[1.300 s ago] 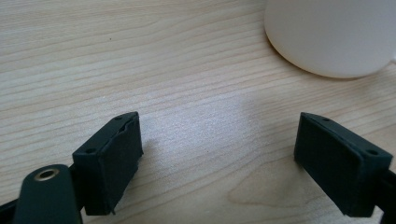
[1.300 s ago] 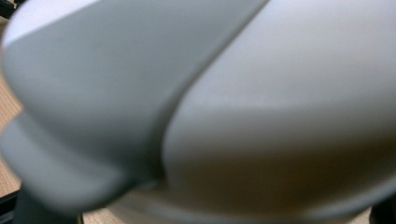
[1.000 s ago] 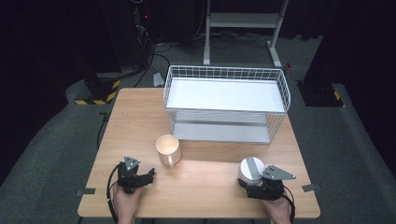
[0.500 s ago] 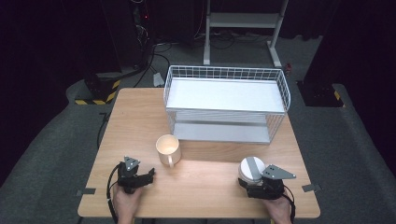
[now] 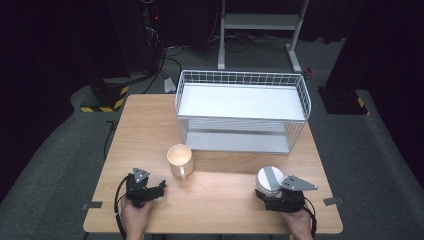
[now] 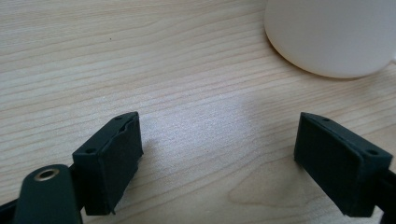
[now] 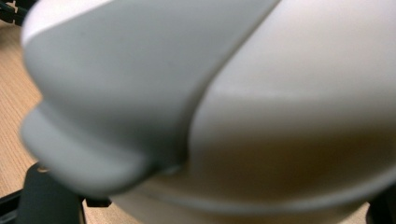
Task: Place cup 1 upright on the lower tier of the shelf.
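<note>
Dark flooring surrounds the wooden table [image 5: 150, 130], on which a white wire rack [image 5: 242, 110] stands toward the far edge. Near the front of the rack sits a cream mug [image 5: 179, 160], and just nearer than the mug the left gripper [image 5: 159, 187] rests with jaws apart around bare wood. To the mug's right, the right gripper [image 5: 262, 192] has a white lidded container [image 5: 270, 179] pressed up close between its jaws; whether they clamp it cannot be told.
</note>
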Demonstrator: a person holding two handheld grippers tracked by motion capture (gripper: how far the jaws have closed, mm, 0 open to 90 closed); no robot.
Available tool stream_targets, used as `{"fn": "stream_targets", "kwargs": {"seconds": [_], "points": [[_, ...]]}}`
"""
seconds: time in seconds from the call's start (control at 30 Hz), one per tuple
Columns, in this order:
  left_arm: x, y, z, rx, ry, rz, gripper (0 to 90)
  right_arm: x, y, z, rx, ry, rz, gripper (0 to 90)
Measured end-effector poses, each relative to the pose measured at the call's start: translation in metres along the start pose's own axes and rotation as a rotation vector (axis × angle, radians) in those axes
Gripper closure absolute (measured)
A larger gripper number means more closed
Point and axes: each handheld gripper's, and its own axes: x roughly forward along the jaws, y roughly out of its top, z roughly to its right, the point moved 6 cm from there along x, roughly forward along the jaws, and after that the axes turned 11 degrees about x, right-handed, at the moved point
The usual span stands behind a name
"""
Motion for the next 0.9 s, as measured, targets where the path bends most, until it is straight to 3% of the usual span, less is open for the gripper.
{"fn": "stream_targets", "kwargs": {"seconds": [0.9], "points": [[0.000, 0.000, 0.000, 0.002, 0.000, -0.001, 15.4, -0.001, 0.012, 0.006, 0.007, 0.004, 0.014, 18.2]]}}
